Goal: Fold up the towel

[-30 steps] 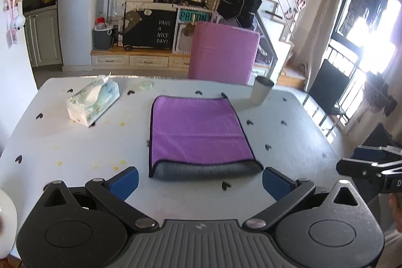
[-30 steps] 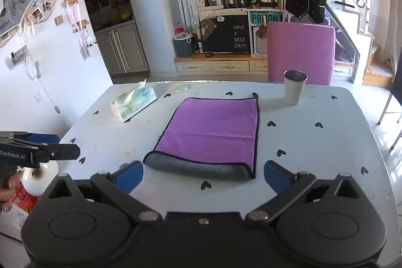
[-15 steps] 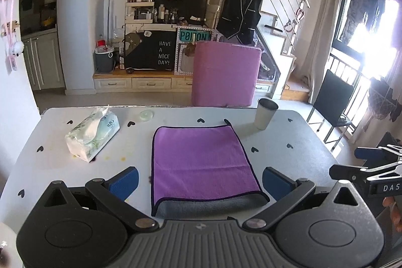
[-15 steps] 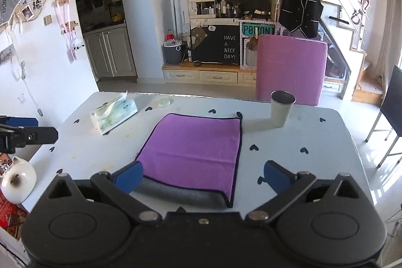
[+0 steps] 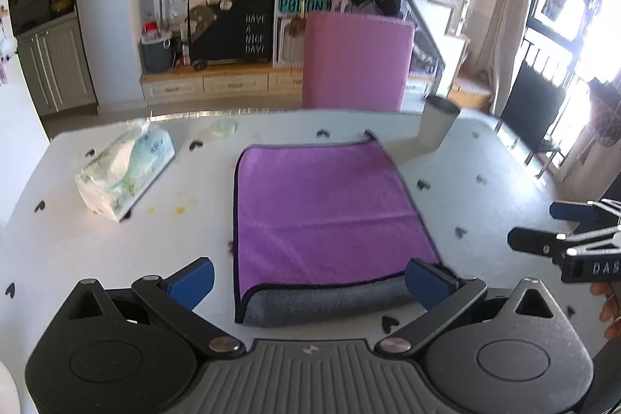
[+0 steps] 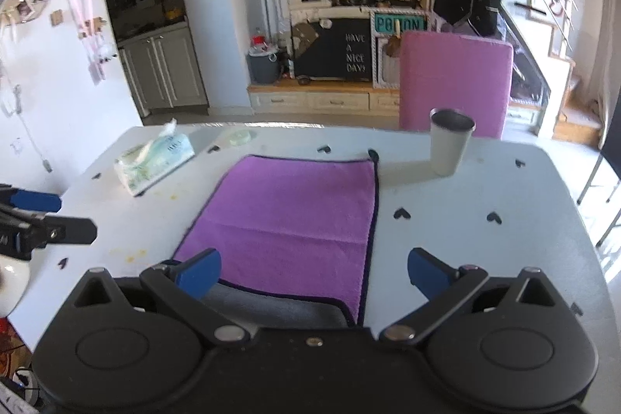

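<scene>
A purple towel (image 5: 326,208) with a grey underside lies folded flat on the white table (image 5: 485,220). Its grey fold edge faces me. It also shows in the right wrist view (image 6: 295,224). My left gripper (image 5: 310,278) is open and empty, hovering just before the towel's near edge. My right gripper (image 6: 314,272) is open and empty, over the towel's near right part. Each gripper appears at the edge of the other's view: the right one (image 5: 559,235) and the left one (image 6: 50,220).
A tissue pack (image 5: 124,169) lies at the left of the towel. A metal cup (image 6: 450,146) stands at the far right. A pink chair back (image 6: 454,84) stands behind the table. A white round object (image 6: 11,278) sits at the table's left edge.
Both grippers pulled back and rose half a second ago, then came forward again toward the towel's near edge. The towel has not moved. Both stay open.
</scene>
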`<state>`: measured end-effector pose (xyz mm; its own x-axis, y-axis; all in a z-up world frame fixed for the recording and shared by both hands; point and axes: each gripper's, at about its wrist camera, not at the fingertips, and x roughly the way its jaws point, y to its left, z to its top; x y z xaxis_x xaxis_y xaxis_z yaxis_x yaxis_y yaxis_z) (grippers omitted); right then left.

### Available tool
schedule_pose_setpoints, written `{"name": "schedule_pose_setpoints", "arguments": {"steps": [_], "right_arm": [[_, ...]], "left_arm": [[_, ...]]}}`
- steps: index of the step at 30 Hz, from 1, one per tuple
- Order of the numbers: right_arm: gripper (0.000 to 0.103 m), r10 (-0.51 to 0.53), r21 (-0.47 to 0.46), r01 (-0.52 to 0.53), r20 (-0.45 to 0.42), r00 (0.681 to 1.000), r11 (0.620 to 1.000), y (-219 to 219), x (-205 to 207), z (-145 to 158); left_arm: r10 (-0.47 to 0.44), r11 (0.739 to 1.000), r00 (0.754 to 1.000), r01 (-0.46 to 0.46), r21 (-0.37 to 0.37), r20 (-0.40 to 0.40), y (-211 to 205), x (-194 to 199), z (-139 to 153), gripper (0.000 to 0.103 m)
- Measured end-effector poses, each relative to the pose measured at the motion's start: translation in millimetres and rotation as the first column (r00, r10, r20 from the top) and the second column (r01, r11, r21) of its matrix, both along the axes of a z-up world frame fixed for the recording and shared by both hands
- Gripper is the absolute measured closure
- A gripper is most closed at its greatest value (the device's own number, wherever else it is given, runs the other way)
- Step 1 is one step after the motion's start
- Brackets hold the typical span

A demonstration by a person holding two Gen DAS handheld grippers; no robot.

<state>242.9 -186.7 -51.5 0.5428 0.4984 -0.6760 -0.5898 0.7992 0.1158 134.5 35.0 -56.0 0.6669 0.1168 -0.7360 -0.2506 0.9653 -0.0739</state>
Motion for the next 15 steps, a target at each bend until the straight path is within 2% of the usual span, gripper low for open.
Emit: {"name": "schedule_pose_setpoints", "arguments": {"steps": [5, 11, 15], "right_arm": [[0.001, -0.016, -0.002, 0.016, -0.082, 0.997, 1.000, 6, 24, -31], [0.001, -0.060, -0.016, 0.059, -0.107, 0.992, 0.998, 9, 47, -56], [0.001, -0.072, -0.012, 0.071, -0.149, 0.986, 0.997, 13, 59, -71]], "left_arm": [[0.006, 1.000, 1.000, -0.006, -0.017, -0.018, 11, 12, -23, 0.000], [0.049, 0.998, 0.995, -0.053, -0.040, -0.082, 33, 30, -52, 0.000], [0.045, 0.996, 0.993, -0.053, -0.073, -0.108, 46, 38, -66, 0.000]]}}
